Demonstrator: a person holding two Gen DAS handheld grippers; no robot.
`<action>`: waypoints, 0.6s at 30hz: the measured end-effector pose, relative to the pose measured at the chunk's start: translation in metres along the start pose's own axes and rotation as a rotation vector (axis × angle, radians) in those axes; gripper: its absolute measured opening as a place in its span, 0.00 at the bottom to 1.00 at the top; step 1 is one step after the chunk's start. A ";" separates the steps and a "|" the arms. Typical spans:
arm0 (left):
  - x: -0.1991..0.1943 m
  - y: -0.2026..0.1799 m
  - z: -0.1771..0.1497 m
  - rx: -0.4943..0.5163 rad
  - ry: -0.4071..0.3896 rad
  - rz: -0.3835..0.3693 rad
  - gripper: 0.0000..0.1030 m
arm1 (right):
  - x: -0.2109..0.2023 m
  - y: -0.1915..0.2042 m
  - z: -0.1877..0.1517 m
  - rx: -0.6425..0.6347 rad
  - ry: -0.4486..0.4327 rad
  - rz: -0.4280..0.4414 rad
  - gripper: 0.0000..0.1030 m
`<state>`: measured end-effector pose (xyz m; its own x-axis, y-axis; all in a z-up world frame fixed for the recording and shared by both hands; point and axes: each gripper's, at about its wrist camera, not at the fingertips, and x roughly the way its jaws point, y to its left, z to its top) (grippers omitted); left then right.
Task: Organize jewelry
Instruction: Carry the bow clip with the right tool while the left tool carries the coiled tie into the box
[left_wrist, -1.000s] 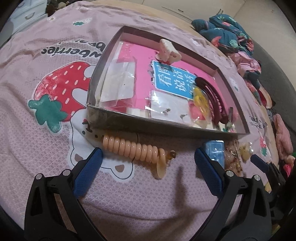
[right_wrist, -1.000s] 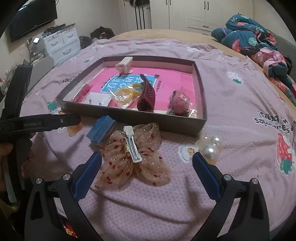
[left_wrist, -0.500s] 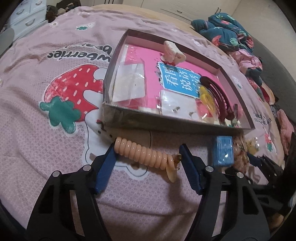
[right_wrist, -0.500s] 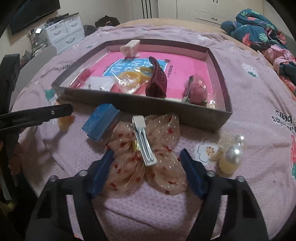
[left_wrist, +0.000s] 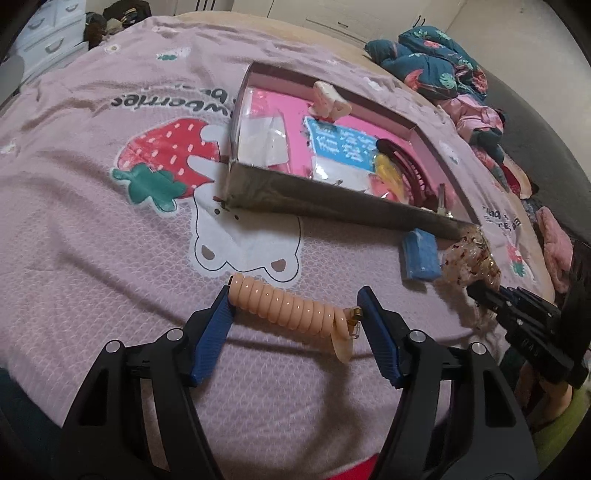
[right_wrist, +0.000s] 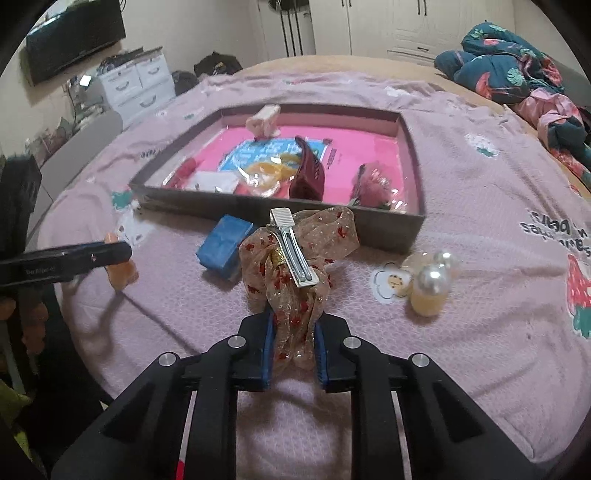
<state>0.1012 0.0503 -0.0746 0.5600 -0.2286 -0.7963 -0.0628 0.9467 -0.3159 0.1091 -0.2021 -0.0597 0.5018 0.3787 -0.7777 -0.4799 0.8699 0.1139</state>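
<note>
**Two tools close on hair pieces beside a bedtop tray**

On a pink strawberry-print bedspread (left_wrist: 92, 229), the left tool (left_wrist: 295, 314) has its blue pads against both ends of a peach spiral hair tie (left_wrist: 291, 314), which spans the gap between them crosswise and appears lifted clear of the cloth, its shadow falling just beneath. A small gold clasp at the tie's right end sits just beside the right pad.

The right tool (right_wrist: 293, 347) is closing its jaws on the near end of a sheer beige bow clip (right_wrist: 295, 258) dotted in red; the fabric is bunched tight between the blue pads, and the bow's silver clip faces up, pointing away from the tool.

Just beyond the bow, to the left, lies a small blue box (right_wrist: 223, 245). To the tool's right, near the bow but apart from it, rests a pearl hair piece (right_wrist: 430, 282) beside a printed flower on the spread.

Ahead of both tools stands a shallow grey tray (right_wrist: 415, 173) with a pink floor, holding a dark red claw clip (right_wrist: 308, 175), a pale claw clip (right_wrist: 264, 120) at the far wall, a pink fabric piece (right_wrist: 373, 186) and several clear packets. From the left wrist view the same tray (left_wrist: 332, 206) lies past the spiral tie, with the right tool (left_wrist: 480, 295) and the bow (left_wrist: 469, 258) off to the right.
</note>
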 end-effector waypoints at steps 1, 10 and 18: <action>-0.003 -0.001 0.000 0.003 -0.007 0.000 0.58 | -0.005 -0.001 0.000 0.004 -0.012 0.001 0.16; -0.034 -0.015 0.016 0.042 -0.099 -0.004 0.58 | -0.041 0.001 0.012 -0.002 -0.096 0.005 0.16; -0.045 -0.027 0.045 0.066 -0.151 -0.014 0.58 | -0.059 0.001 0.040 -0.014 -0.163 0.003 0.16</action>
<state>0.1156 0.0455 -0.0072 0.6787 -0.2098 -0.7038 -0.0022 0.9578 -0.2876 0.1081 -0.2112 0.0111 0.6103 0.4284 -0.6663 -0.4906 0.8648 0.1067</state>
